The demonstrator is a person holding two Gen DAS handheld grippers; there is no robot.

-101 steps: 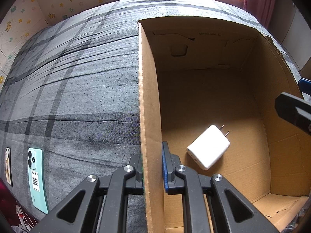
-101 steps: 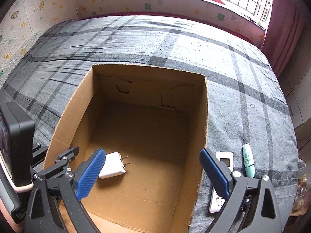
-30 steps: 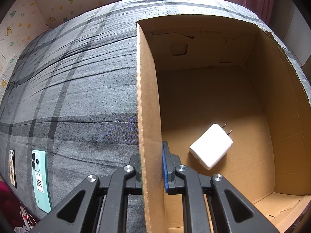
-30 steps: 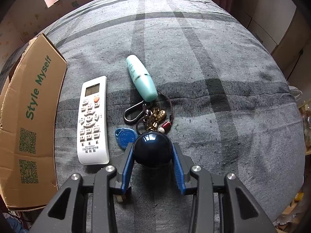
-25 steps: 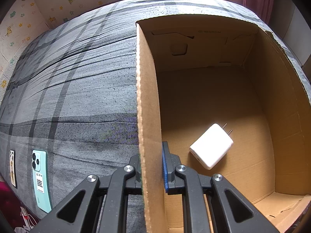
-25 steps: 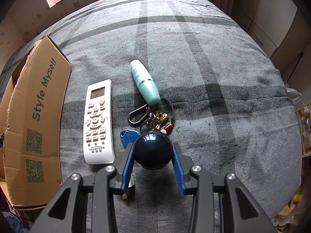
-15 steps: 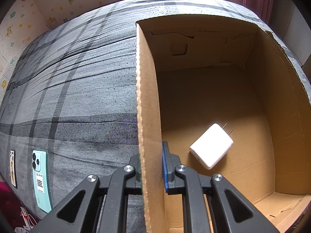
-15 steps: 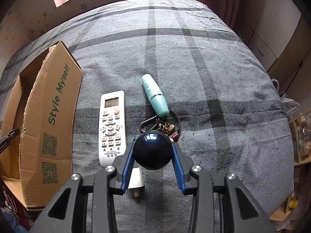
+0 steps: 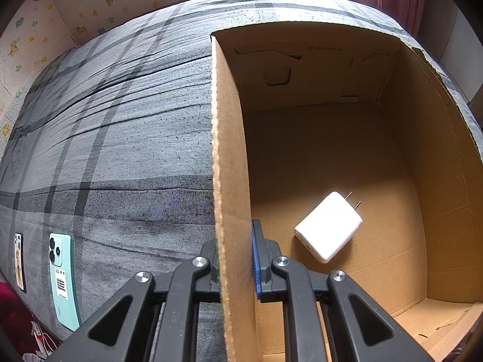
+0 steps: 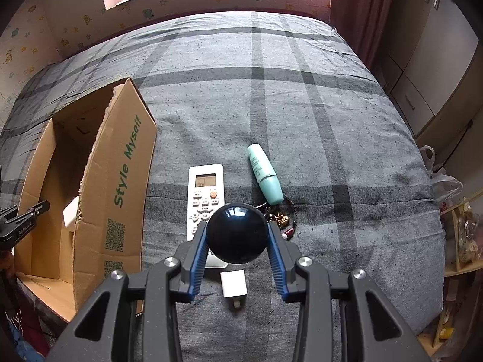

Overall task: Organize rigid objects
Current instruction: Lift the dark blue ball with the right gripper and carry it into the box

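— So, what is lying under everything?

— A bed (image 10: 302, 96) with a grey plaid cover is carrying it all. Next in size is the cardboard box (image 9: 229, 157), standing open on the bed, with green lettering on its outer side in the right wrist view.

— And the claws?

— The left claw (image 9: 235, 267) is pinching the box's near side wall, one finger outside and the blue pad (image 9: 256, 265) inside, jaws nearly together with only the cardboard between them. The right claw (image 10: 237, 241) is gripping a dark blue ball (image 10: 237, 233) between its blue pads, jaws narrow around it, and the ball is hanging above the bed (it is covering the lower part of the things below).

— What is lying beneath it?

— A white remote control (image 10: 205, 193) is lying just beside the box, display end pointing away. Right of it a mint-green tube (image 10: 265, 175) is lying tilted, and a bunch of keys and charms (image 10: 282, 220) is sitting at the tube's lower end, partly hidden by the ball. A small white block (image 10: 233, 283) is resting on the cover between the claw's fingers.

— Anything inside the box?

— A white charger plug (image 9: 329, 226) is lying on the box floor, prongs pointing up and right, close to the left claw's inner finger.

— And left of the box?

— A mint-green phone (image 9: 62, 274) is lying face down near the bed's edge, with a thin card-like item (image 9: 18, 261) beside it, too small to tell.
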